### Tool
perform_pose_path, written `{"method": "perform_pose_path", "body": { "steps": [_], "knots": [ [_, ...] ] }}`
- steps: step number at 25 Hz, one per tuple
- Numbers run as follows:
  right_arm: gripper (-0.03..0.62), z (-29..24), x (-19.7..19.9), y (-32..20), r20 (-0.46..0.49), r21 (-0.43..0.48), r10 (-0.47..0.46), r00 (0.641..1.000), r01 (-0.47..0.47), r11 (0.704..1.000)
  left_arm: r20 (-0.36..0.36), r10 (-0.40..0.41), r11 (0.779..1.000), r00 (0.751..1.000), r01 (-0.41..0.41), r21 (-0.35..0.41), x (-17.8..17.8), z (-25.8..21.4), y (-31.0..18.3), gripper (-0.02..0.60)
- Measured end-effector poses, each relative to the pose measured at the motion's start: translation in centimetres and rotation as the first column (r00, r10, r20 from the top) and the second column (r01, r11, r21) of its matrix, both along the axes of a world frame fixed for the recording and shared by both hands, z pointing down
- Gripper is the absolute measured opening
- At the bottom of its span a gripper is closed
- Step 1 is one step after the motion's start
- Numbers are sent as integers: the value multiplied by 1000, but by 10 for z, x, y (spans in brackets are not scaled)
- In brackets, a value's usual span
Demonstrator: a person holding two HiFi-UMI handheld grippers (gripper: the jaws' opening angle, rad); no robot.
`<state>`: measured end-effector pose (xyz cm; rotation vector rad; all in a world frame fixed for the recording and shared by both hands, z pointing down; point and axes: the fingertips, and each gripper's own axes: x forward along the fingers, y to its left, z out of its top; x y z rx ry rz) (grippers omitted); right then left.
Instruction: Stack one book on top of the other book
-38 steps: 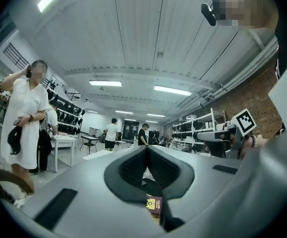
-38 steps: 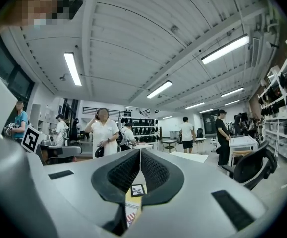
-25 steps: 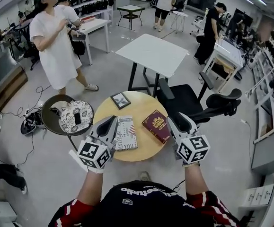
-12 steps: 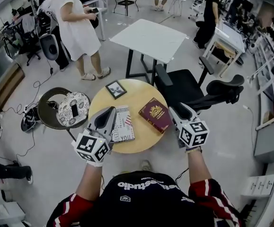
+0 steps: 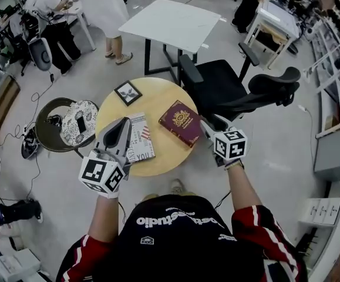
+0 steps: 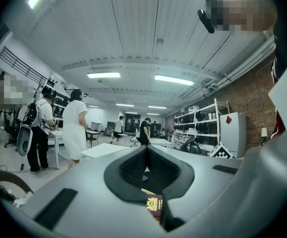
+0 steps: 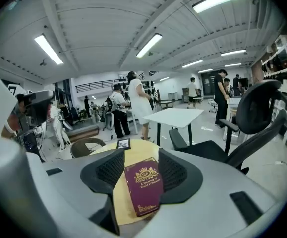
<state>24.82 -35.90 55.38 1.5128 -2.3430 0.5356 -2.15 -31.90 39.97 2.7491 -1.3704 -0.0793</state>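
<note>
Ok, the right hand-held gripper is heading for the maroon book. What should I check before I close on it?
1. Right hand-held gripper open: ok. Its jaws have just been opening; the maroon book shows framed between them, not yet gripped.
2. Maroon book free on top: ok, nothing lies on it.
3. White book lying flat on the round table as the stacking target: ok.
4. Left hand-held gripper out of the way: not ok. It is shut, holds nothing, and overlaps the white book's left edge in the head view.
5. Framed picture apart from both books: ok.
</note>
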Motion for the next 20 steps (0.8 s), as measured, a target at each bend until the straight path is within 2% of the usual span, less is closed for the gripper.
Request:
{"method": "perform_pose_path", "body": {
  "steps": [5, 12, 20],
  "knots": [
    [232, 60, 20, -11, 20, -114, 1, 1000, 2, 993, 21, -33, 999, 999, 34, -14, 7, 9, -4, 15],
    [239, 128, 42, -26, 55, -241, -36, 998, 48, 969, -1, -82, 996, 997, 82, -32, 21, 18, -21, 15],
    [276, 194, 73, -48, 233, -365, 64, 970, 26, 931, -2, -99, 993, 995, 99, -70, 36, 31, -35, 15]
  ]
}}
